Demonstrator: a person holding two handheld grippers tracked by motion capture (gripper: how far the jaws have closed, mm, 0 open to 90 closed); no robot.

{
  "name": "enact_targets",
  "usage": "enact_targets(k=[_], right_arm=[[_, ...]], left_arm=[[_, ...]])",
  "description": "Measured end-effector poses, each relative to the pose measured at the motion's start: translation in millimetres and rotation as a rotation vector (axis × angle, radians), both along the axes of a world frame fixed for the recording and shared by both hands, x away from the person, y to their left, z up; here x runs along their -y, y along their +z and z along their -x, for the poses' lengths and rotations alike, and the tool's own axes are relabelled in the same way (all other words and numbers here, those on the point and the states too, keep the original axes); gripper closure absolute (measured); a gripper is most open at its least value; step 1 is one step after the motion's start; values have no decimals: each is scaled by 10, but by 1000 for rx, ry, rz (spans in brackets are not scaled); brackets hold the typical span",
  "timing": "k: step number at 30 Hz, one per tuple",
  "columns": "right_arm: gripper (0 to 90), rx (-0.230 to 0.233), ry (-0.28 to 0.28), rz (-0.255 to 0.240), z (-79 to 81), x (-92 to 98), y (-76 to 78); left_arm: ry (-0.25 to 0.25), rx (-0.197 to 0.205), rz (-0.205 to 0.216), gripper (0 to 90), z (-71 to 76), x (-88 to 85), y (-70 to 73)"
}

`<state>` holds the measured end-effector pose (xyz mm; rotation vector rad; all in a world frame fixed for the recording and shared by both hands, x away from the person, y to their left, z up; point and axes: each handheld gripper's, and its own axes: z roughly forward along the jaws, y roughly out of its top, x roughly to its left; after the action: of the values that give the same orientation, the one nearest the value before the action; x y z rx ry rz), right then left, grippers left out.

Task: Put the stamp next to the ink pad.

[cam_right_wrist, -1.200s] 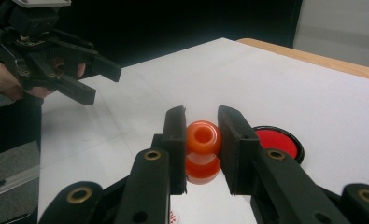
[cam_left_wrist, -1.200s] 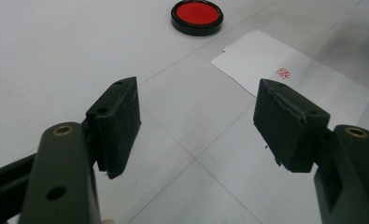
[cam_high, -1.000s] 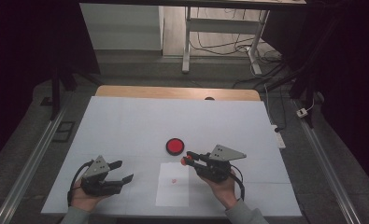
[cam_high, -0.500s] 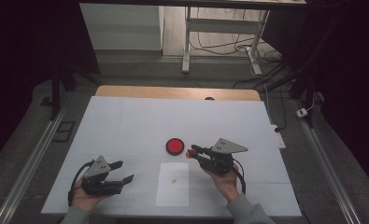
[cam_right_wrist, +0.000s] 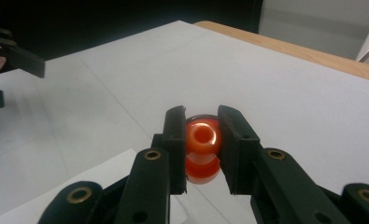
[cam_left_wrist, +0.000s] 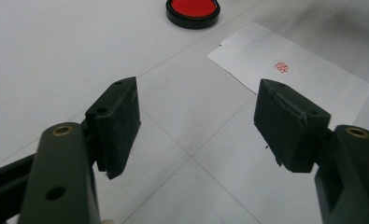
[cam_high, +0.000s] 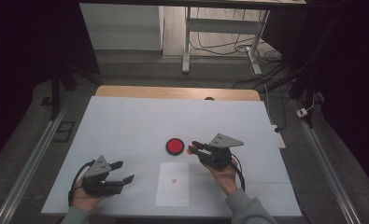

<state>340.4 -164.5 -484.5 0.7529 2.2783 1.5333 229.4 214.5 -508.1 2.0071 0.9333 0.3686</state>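
Note:
A round red ink pad [cam_high: 175, 146] in a black case lies mid-table; the left gripper view has the ink pad [cam_left_wrist: 193, 9] at its top edge. Just right of it my right gripper [cam_high: 192, 149] is shut on a small red-orange stamp [cam_high: 189, 150]. In the right gripper view the stamp [cam_right_wrist: 202, 136] sits squeezed between the jaws of that gripper [cam_right_wrist: 202, 116], low above the table. A white paper [cam_high: 173, 196] with a red stamp mark [cam_high: 174, 180] lies nearer me. My left gripper [cam_high: 126, 171] rests at the front left, open and with nothing in it [cam_left_wrist: 196, 112], pointing toward the paper [cam_left_wrist: 313, 88].
The white tabletop [cam_high: 126, 126] ends in a wooden strip [cam_high: 177, 92] at the far side. A power strip [cam_high: 278, 137] lies off the right edge. Metal rails run along both sides, with table legs and cables on the floor beyond.
My right gripper has carried the stamp away from above the paper toward the far side, ending beside the ink pad's right edge. The left gripper has stayed put.

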Motion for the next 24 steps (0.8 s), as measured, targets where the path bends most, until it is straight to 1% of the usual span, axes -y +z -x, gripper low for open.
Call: enact_targets(k=[9, 14, 24], right_arm=[[725, -13, -25, 52, -148, -38, -83], [725, -28, -42, 70, -217, -54, -146], [725, -50, -58, 110, -299, -80, -256]], left_arm=[[-1, 0, -1, 315, -2, -2, -3], [3, -1, 0, 316, -5, -7, -7], [3, 1, 0, 315, -6, -9, -7]])
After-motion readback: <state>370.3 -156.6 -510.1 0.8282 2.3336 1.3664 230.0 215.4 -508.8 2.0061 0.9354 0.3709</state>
